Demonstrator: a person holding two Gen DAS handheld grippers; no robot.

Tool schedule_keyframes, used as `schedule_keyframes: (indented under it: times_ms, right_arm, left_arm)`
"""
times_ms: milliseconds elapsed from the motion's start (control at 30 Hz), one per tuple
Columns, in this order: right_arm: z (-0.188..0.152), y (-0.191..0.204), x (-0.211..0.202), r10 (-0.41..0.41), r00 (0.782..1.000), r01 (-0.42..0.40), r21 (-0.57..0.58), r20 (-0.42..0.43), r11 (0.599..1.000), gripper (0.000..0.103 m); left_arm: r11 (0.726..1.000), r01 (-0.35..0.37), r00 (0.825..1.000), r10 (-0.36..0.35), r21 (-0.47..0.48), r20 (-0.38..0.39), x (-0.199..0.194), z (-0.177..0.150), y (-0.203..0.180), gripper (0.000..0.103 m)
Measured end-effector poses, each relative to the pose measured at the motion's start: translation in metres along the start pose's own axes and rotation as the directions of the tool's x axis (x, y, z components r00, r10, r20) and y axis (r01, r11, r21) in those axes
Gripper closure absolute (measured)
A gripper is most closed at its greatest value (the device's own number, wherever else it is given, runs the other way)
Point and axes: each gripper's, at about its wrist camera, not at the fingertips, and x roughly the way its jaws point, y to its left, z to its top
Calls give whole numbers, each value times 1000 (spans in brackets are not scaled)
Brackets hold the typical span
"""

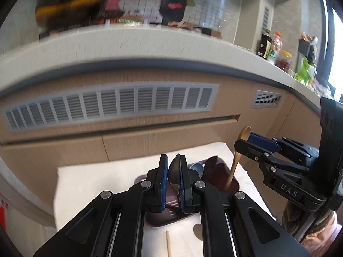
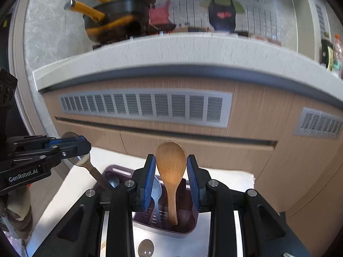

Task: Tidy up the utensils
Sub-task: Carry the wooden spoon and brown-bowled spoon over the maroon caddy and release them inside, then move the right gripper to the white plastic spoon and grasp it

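A dark purple utensil holder (image 1: pixel 232 184) (image 2: pixel 182 232) stands on a white cloth. My left gripper (image 1: pixel 172 167) holds a metal spoon (image 1: pixel 174 173) by its bowl, handle down into the holder; the spoon also shows in the right wrist view (image 2: pixel 84 161). A wooden spoon (image 2: pixel 171 169) stands upright in the holder between the pads of my right gripper (image 2: pixel 171 172), which stand apart from it with gaps on both sides. In the left wrist view the wooden spoon (image 1: pixel 235 160) passes through the right gripper (image 1: pixel 246 143). A pale blue spoon (image 2: pixel 156 194) also stands in the holder.
The white cloth (image 1: pixel 96 182) covers a small table in front of a wood-panelled counter with vents (image 1: pixel 111 105). A wooden stick (image 1: pixel 169 244) and a clear spoon (image 2: pixel 145 247) lie on the cloth near me. Bottles and jars (image 1: pixel 272 47) stand on the counter.
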Motion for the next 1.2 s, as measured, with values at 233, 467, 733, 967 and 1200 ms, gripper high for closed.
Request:
schedule_keyframes:
  times_ms: [233, 467, 733, 967, 1200]
  right_arm:
    - [-20, -3, 35, 13, 996, -13, -4, -93, 1000, 75]
    - [-31, -9, 31, -36, 995, 36, -5, -95, 999, 40]
    - [-55, 7, -37, -118, 993, 117, -164, 4, 979, 2]
    - [-118, 34, -82, -93, 993, 60, -368, -71, 928, 1]
    - [-204, 51, -130, -5, 984, -95, -542, -179, 835, 1]
  left_arm:
    - [997, 11, 997, -17, -73, -70, 43, -21, 24, 92]
    - [991, 2, 997, -12, -133, -71, 40, -35, 41, 71]
    - [986, -88, 996, 90, -141, 12, -16, -58, 42, 42]
    - [983, -165, 986, 163, -86, -34, -43, -120, 28, 27]
    - [978, -142, 978, 114, -156, -174, -43, -197, 20, 23]
